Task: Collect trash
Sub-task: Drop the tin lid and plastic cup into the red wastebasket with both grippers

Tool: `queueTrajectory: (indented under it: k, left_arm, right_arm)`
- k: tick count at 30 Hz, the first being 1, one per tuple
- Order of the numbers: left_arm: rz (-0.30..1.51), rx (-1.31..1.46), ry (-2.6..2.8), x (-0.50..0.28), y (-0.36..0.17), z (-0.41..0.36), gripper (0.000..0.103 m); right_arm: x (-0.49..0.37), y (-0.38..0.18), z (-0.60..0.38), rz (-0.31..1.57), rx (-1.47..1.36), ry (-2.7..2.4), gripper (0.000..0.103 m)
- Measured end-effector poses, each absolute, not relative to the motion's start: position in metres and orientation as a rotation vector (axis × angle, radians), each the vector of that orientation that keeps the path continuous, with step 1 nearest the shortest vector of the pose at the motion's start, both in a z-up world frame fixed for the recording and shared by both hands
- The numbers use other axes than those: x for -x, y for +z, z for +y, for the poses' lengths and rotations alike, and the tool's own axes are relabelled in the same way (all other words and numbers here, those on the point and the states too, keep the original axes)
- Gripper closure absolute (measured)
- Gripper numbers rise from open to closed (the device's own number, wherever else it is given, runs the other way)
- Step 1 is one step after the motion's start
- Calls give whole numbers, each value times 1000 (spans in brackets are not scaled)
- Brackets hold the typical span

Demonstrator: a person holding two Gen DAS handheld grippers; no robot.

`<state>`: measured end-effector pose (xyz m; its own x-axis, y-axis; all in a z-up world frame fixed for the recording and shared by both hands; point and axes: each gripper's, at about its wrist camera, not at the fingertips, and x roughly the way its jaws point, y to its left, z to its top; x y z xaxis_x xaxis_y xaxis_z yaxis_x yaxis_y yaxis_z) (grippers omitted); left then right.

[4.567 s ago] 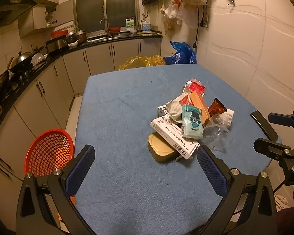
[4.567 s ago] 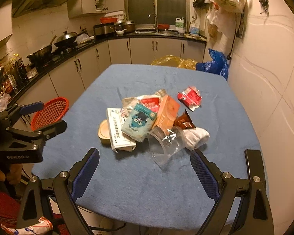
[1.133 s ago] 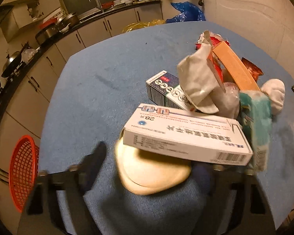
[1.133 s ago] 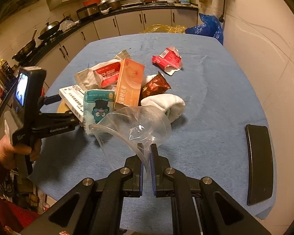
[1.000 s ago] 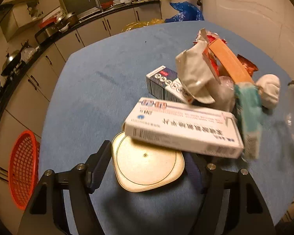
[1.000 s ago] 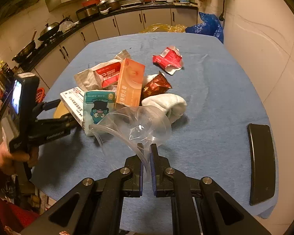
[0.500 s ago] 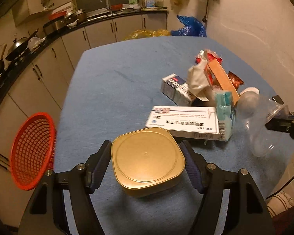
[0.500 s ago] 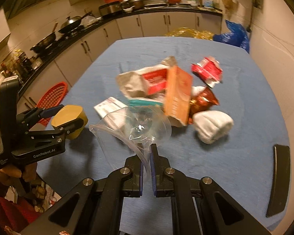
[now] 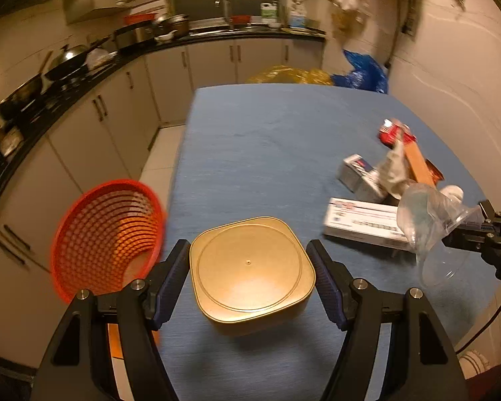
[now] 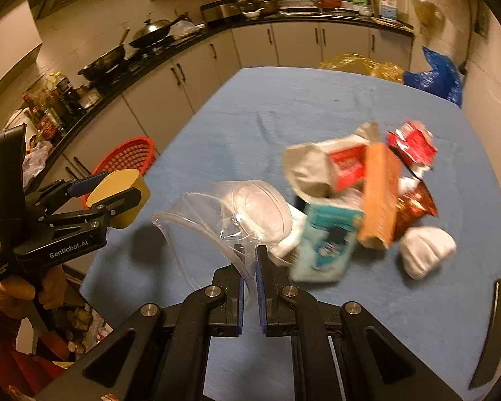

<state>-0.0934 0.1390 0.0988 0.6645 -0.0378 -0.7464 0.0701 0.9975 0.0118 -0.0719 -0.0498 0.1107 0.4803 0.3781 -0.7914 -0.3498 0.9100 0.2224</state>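
A blue table (image 9: 257,140) fills most of both views, with pale cabinets (image 9: 170,73) and a dark counter of pots running along its left and far sides. Off the table's left edge stands a red basket (image 9: 100,234), tilted open toward the camera.

On the table's right half lies the trash pile (image 10: 360,193) — a white box (image 9: 360,224), an orange carton (image 10: 379,197), a teal pack (image 10: 324,250), red wrappers (image 10: 412,145), a brown packet (image 10: 414,207) and a white wad (image 10: 427,250), all touching or overlapping. A black strip (image 10: 491,330) lies apart at the table's near right edge.

The left gripper (image 9: 250,274) is spread wide and pinches a gold tub (image 9: 250,267) between its blue pads, lifted off the table near the left edge, just beside the basket.

The right gripper (image 10: 248,267) is pressed nearly together on the rim of a clear cup (image 10: 230,217), which is crumpled and hangs clear of the cloth — in front of the pile.

A hand (image 10: 20,294) grips the left tool's handle at lower left.
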Motion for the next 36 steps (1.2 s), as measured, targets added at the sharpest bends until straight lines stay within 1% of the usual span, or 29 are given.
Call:
queueTrajectory:
  k: [11,20,26,27,29,30,31,32,33,34,35,36]
  left_arm:
    - [827,19,89,90,111,234,33]
    - [853,47,161,76,98,296,33]
    - [853,46,182,66,91,322,33]
    - [853,49,184,64,91,326,33]
    - [858,60,189,62,90,335,29]
    - [859,66,192,62,90,337,25]
    - [854,77,199,63,90,341,24]
    - [853,80,203,63,90,343,23]
    - [854,83,209,64,90,346,23]
    - [856,85,214,64,90,348,23]
    - [856,88,218,64,91,349,23]
    - [856,91,222,65,92,350,23]
  right_arm:
    - [32,119,49,988,-58,605,96]
    - [-11,116,155,1026,-62,740,96]
    - [-43,99,196,1071,-42,745,96]
    - [-48,96,200,1077,-42,742,96]
    - [-56,92,209,1092,-35,744,95]
    - [-58,91,213,1089,-29,735,93]
    - [-61,91,215,1090,-33,739,83]
    - [-62,91,216,1091,-36,744,65]
    - [-62,92,214,1085,-33,740,55]
    - [-62,94,215,1071,-31,731,42]
    - [-62,97,215,1060,-35,730,39]
    - [-62,99,215,1058,-39,731,39]
